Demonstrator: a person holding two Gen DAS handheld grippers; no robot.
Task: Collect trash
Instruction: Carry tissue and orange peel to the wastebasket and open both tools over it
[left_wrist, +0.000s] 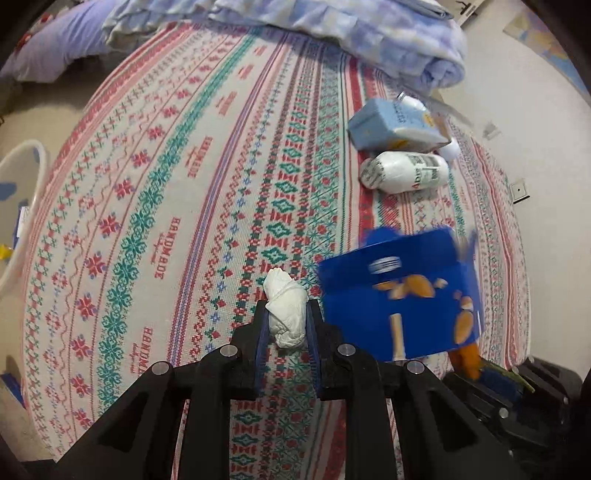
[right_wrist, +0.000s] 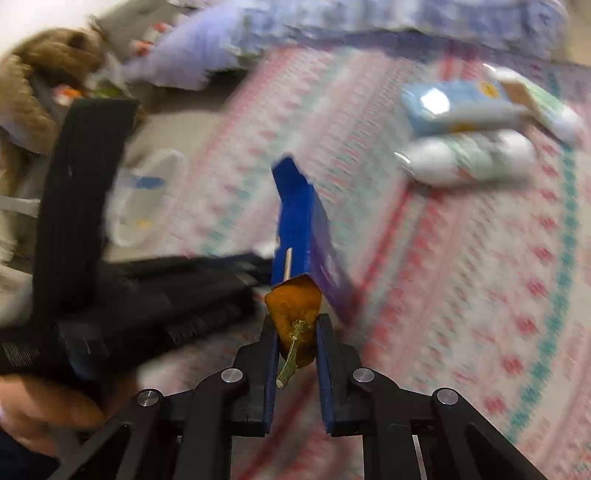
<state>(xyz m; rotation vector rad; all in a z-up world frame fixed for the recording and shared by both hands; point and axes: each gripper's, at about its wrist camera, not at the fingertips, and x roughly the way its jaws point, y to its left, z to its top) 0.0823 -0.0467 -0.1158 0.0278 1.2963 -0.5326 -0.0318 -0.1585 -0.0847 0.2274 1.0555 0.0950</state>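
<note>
Trash is spread over a knitted-pattern bedspread (left_wrist: 177, 206) in red, green and white, with a pale floor (left_wrist: 535, 155) seen beyond its right edge. At the far left a white plastic bin (left_wrist: 26, 206) is seen holding blue and yellow scraps. Near centre, a crumpled white tissue (left_wrist: 287, 308) is clamped between the jaws of the left gripper (left_wrist: 286, 325). To the right, a blue cardboard box (left_wrist: 402, 295) is held up by its orange flap (right_wrist: 293, 314), on which the right gripper (right_wrist: 295, 332) is closed. Farther right lie a pale blue carton (left_wrist: 395, 123) and a white wrapped roll (left_wrist: 404, 171), touching.
</note>
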